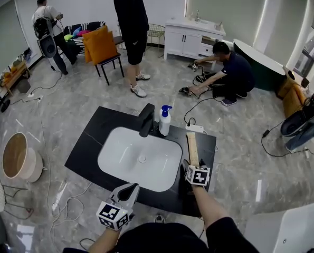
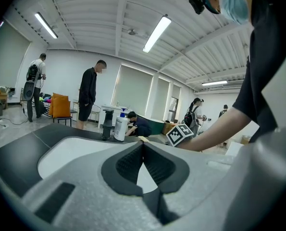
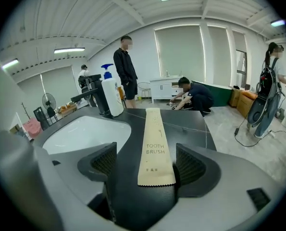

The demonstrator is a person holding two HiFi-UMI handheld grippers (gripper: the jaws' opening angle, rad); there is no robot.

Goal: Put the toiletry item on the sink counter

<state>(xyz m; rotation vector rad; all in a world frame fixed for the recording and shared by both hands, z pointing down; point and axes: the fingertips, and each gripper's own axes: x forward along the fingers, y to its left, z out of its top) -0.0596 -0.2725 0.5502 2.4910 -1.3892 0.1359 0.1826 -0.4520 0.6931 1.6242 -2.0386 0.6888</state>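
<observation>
We see the white basin point(image 1: 126, 153) sunk into the black counter point(image 1: 91, 142), its bowl showing only a drain. Behind it a white pump bottle point(image 1: 165, 121) with a blue head stands just beside the dark faucet point(image 1: 146, 120); the bottle is opaque, so we cannot tell what is in it. The toothbrush packet point(image 3: 155, 146) lies flat on the counter to the right of the basin. Its long axis runs straight away from us toward the counter's back edge. Its serrated end is nearest us and its far end points at the back of the counter. The right gripper point(image 3: 146, 160) sits low at that near end with its jaws spread apart, one on each side of the packet. The pads point(image 3: 190, 163) are not pressing it, though the right one stands very close to its edge. The left gripper point(image 2: 143, 148) hangs at the front of the basin with its jaws clenched together at the tips on nothing.
</observation>
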